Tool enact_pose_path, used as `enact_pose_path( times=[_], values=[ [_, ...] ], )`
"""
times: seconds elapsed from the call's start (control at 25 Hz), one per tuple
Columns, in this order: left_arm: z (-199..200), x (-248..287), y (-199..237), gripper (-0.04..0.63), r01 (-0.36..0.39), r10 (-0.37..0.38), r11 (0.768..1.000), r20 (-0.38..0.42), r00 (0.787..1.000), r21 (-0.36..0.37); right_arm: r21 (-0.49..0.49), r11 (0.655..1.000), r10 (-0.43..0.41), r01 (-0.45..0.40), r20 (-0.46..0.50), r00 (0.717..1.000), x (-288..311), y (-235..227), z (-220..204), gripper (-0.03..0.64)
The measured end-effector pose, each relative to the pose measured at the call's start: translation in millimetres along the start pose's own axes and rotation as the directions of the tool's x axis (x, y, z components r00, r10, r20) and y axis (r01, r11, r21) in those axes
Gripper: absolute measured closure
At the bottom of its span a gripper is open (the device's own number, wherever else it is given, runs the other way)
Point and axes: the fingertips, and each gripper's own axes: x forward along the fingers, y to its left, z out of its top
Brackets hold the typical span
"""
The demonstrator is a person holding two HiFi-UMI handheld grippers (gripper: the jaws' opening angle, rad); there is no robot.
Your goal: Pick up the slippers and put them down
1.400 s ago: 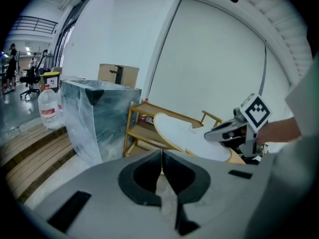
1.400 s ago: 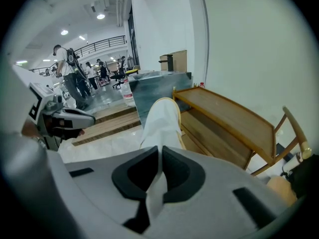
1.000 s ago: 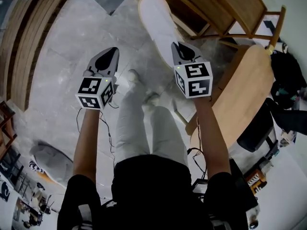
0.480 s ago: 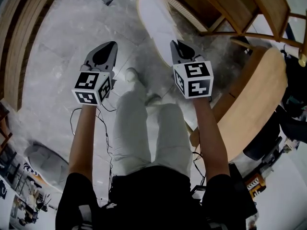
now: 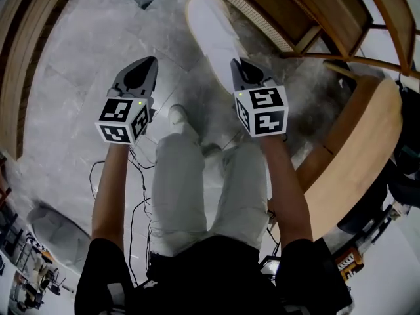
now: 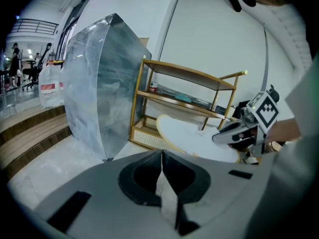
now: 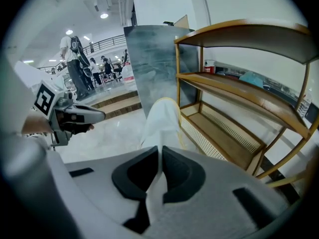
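Observation:
A large white slipper with a tan sole edge hangs tilted over the grey marble floor. My right gripper is shut on its near end; in the right gripper view the slipper stretches away from the closed jaws. The left gripper view shows the same slipper with the right gripper clamped on it. My left gripper is beside it at the left, shut and holding nothing. A second pale, slipper-like thing lies on the floor behind, at the lower left.
A wooden shelf rack stands just beyond the slipper. A round wooden tabletop is at the right. A tall grey marbled panel stands at the left of the rack, with wooden steps further left. Cables trail by the person's legs.
Both grippers have come down toward the floor together, the right one carrying the slipper with it. The person's knees have bent further. Neither gripper's jaws have changed.

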Motion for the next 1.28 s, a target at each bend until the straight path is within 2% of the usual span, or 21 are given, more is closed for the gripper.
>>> enact_pose_path(
  times=[0.48, 0.92, 1.28],
  values=[
    [-68, 57, 54, 0.588, -0.036, 0.036, 0.999, -0.001, 0.999, 0.036, -0.032, 0.999, 0.031, -0.031, 0.007, 0.999, 106, 1, -51, 0.609],
    [-126, 92, 82, 0.588, -0.058, 0.058, 0.998, 0.006, 0.998, 0.027, -0.061, 0.998, 0.034, -0.034, 0.006, 0.999, 164, -2, -90, 0.609],
    [-161, 102, 85, 0.588, -0.049, 0.049, 0.999, -0.001, 0.999, -0.024, -0.057, 0.996, 0.065, -0.065, -0.007, 0.998, 196, 3, -116, 0.609]
  ],
)
